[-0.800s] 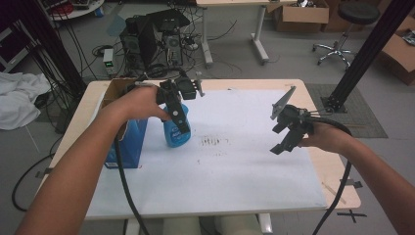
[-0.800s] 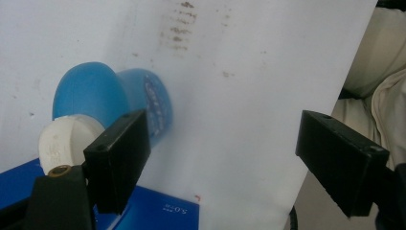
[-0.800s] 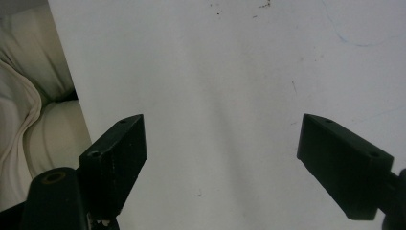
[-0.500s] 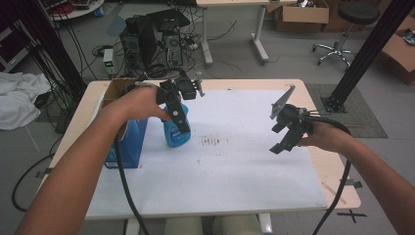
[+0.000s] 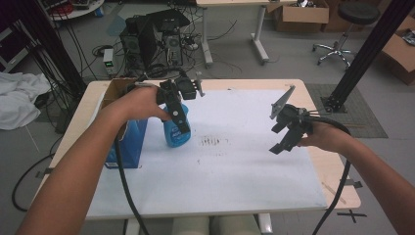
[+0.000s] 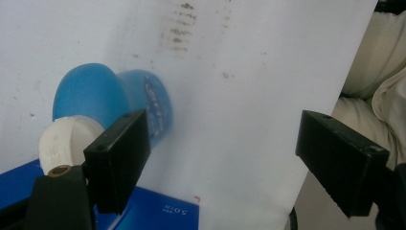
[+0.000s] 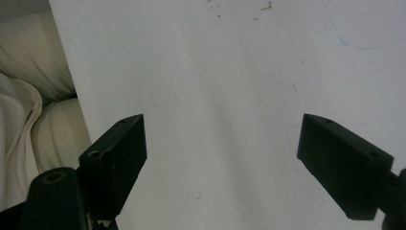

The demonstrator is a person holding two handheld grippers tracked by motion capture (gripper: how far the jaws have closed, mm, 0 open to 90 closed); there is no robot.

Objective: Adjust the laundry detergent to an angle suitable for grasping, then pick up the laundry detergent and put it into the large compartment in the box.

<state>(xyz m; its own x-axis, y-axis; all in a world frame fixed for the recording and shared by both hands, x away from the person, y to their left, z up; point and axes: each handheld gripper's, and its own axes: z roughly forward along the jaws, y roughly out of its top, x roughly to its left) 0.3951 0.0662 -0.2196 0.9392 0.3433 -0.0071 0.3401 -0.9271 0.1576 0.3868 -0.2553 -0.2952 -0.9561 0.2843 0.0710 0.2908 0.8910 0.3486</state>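
In the high view the left gripper [image 5: 180, 113] hangs over a translucent blue plastic bottle with a white cap [image 5: 175, 131], and the hand and black jaws cover the bottle's top, so from there it is hard to tell whether the jaws touch it. The left gripper view settles more: its jaws stand wide apart, with nothing between them but white sheet, and the bottle [image 6: 115, 108] sits off to the left jaw's side, its white cap partly behind that jaw. Whether the jaw brushes the cap cannot be told. The bottle stands upright on the white sheet covering the wooden table [image 5: 313, 103], just beside a dark blue rectangular box [image 5: 131, 142]; in the high view the forearm hides much of the box, and in the left gripper view just a corner of it, with small white print too tiny to read, shows at the bottom edge. A patch of dark smudges [image 5: 213, 141] marks the sheet near the bottle. The right gripper [image 5: 285, 136] is held above the sheet's right part, well apart from the bottle, and the right gripper view shows its jaws spread wide over bare sheet, with cream fabric [image 7: 33, 115], cut off, past the sheet's edge.
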